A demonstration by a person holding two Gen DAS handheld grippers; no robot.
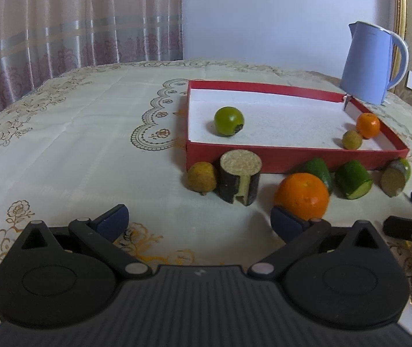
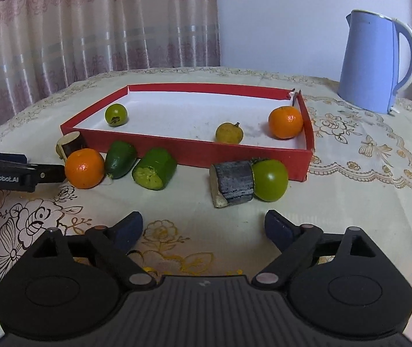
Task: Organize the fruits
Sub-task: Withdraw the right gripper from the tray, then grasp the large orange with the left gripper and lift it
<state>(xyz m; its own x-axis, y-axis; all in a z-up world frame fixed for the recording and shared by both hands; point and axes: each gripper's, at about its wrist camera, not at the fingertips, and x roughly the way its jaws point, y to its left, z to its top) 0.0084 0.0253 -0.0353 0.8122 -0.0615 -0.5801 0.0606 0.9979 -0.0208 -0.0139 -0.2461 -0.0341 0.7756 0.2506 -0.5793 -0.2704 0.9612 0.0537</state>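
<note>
Both grippers stand with jaws wide apart and nothing between them: left gripper (image 1: pixel 198 217) low over the tablecloth (image 1: pixel 76 144) just short of an orange (image 1: pixel 302 196), right gripper (image 2: pixel 203 225) facing a dark cane piece (image 2: pixel 232 183) touching a green fruit (image 2: pixel 271 179). Beyond, cucumber pieces (image 2: pixel 154 172) lie against the red tray (image 2: pixel 194 151), which holds a green fruit, a small brown fruit (image 2: pixel 229 133) and a second orange (image 2: pixel 285 122); blue kettle (image 2: pixel 376 63) farthest back.

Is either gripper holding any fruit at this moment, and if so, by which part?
Nothing is held. The left gripper and right gripper both stand open over the tablecloth, their fingers empty; the nearest orange lies free beside the left gripper.
</note>
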